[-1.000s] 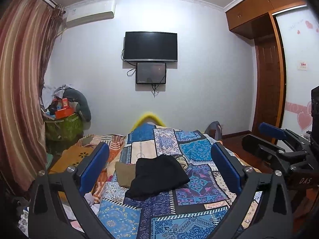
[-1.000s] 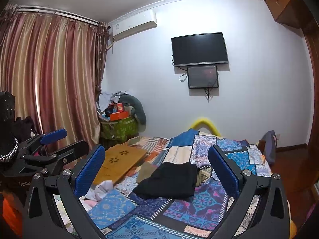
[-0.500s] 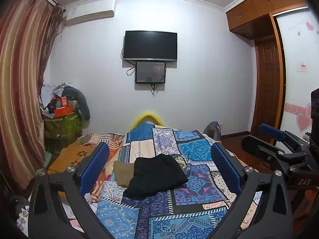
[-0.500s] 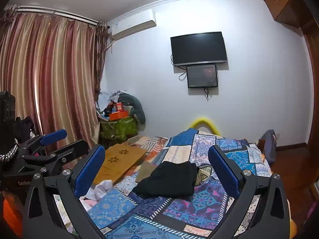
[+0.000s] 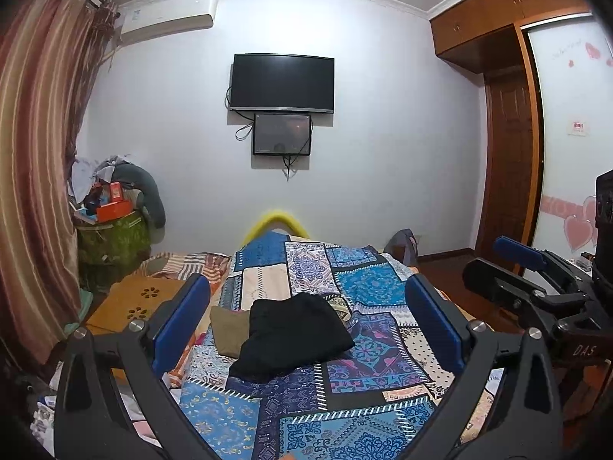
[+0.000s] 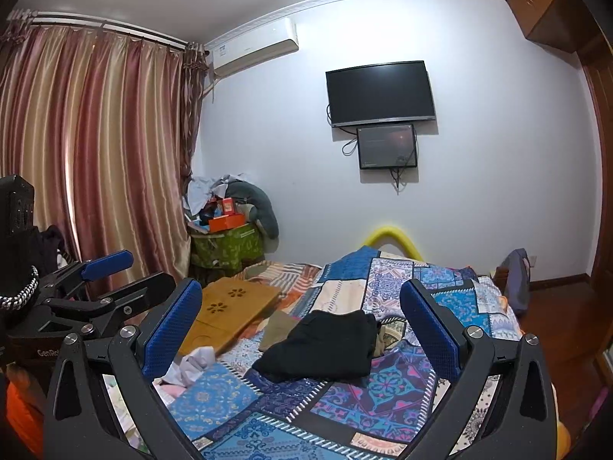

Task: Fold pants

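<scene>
Your left claw (image 5: 306, 322) and right claw (image 6: 302, 329) both hang released above the bed, blue-padded fingers spread wide and gripping nothing. Ahead of each claw, framed between its fingers, the folded black fabric pants (image 5: 293, 335) lie on the blue patchwork-patterned bedspread (image 5: 356, 391). A folded olive-brown cloth (image 5: 230, 327) touches their left edge.

You see the black pants (image 5: 293, 332) lying folded in a loose bundle on the patchwork bed (image 5: 367, 395), partly over a brown garment (image 5: 229, 327).
</scene>
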`<move>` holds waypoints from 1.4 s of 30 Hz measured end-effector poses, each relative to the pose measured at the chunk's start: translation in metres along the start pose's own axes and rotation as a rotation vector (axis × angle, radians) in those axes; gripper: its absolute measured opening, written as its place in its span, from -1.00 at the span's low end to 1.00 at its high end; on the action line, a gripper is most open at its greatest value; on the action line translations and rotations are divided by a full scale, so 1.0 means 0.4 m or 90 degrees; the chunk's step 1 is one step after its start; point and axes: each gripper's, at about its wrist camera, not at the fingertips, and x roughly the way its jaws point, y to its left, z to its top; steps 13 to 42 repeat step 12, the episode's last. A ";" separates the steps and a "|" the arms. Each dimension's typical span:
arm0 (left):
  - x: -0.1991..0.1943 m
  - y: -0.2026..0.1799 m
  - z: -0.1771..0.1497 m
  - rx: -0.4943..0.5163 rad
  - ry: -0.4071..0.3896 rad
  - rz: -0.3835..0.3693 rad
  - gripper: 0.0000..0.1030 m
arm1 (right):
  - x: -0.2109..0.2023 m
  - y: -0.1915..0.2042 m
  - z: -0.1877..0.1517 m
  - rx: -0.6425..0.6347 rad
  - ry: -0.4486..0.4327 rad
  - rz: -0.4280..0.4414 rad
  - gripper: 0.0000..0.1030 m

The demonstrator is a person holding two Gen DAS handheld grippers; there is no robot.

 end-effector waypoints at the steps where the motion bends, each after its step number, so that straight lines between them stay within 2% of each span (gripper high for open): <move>1: 0.001 0.000 0.000 0.000 0.000 0.000 0.99 | -0.001 0.000 -0.002 0.001 0.000 0.000 1.00; 42: 0.005 0.003 -0.002 0.004 0.006 -0.010 0.99 | 0.005 -0.006 -0.006 0.011 0.003 -0.003 1.00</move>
